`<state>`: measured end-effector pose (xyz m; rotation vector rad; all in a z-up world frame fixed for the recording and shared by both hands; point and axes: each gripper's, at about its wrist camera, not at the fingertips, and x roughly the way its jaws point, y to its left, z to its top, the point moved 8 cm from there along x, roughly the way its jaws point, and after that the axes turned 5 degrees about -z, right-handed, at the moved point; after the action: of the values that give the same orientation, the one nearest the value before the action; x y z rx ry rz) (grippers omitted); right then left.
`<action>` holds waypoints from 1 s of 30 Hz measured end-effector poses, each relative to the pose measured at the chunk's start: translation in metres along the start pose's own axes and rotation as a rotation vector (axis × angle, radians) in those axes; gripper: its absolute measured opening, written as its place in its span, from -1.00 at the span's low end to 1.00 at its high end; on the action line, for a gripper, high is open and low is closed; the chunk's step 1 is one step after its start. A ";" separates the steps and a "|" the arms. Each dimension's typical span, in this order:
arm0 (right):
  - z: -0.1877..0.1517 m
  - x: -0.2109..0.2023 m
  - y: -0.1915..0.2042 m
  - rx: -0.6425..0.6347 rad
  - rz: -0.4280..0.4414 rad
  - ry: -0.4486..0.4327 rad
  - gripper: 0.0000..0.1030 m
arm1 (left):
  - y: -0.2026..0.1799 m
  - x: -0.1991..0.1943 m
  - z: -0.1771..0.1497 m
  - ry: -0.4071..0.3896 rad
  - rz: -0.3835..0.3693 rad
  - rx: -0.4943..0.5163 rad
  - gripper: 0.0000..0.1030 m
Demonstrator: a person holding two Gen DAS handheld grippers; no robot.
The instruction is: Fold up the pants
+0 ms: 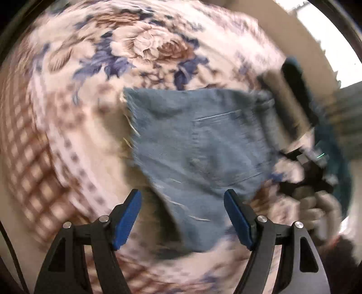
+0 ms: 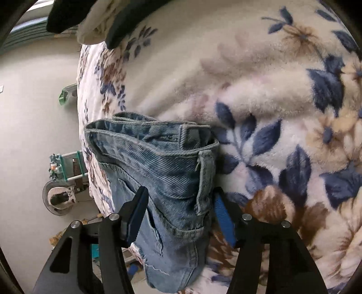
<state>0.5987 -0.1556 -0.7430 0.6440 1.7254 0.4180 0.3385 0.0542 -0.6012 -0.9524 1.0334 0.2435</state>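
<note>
Light blue denim pants (image 1: 199,144) lie folded on a floral blanket (image 1: 67,126), back pocket up, frayed hem at the left. My left gripper (image 1: 183,203) is open and empty, hovering over the pants' near edge; the view is motion-blurred. In the right wrist view the pants' waistband (image 2: 158,153) with a belt loop faces me. My right gripper (image 2: 178,203) is open, its fingers straddling the folded waistband end near the blanket's (image 2: 271,90) edge. The right gripper and the hand holding it also show in the left wrist view (image 1: 301,126) at the pants' right end.
The bed edge runs down the left of the right wrist view, with bare floor (image 2: 34,113) beyond. A wheeled device (image 2: 63,181) and a green item (image 2: 65,95) sit on the floor by the bed. Dark and white cloth (image 2: 90,20) lies at the top.
</note>
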 end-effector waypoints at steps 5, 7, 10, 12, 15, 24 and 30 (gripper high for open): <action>0.003 0.003 -0.004 0.001 0.028 0.032 0.19 | -0.012 0.026 -0.045 -0.007 -0.160 -0.279 0.43; 0.002 0.005 -0.004 -0.029 0.010 0.053 0.19 | -0.011 0.033 -0.064 -0.014 -0.203 -0.394 0.42; -0.001 0.010 -0.003 -0.081 -0.014 0.083 0.19 | -0.008 0.037 -0.083 -0.043 -0.235 -0.522 0.42; -0.002 0.012 -0.004 -0.106 -0.025 0.096 0.19 | -0.008 0.032 -0.088 -0.066 -0.253 -0.578 0.42; -0.002 0.011 -0.010 -0.099 -0.014 0.107 0.19 | -0.011 0.012 -0.100 -0.079 -0.262 -0.620 0.42; 0.000 0.009 -0.024 -0.085 0.008 0.124 0.19 | -0.035 0.072 -0.096 -0.041 -0.395 -0.690 0.43; 0.004 0.016 -0.030 -0.082 0.067 0.128 0.20 | -0.002 0.095 -0.062 -0.135 -0.357 -0.836 0.40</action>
<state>0.5942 -0.1696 -0.7737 0.6280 1.8011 0.5848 0.3514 -0.0181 -0.6879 -1.8238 0.6036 0.4489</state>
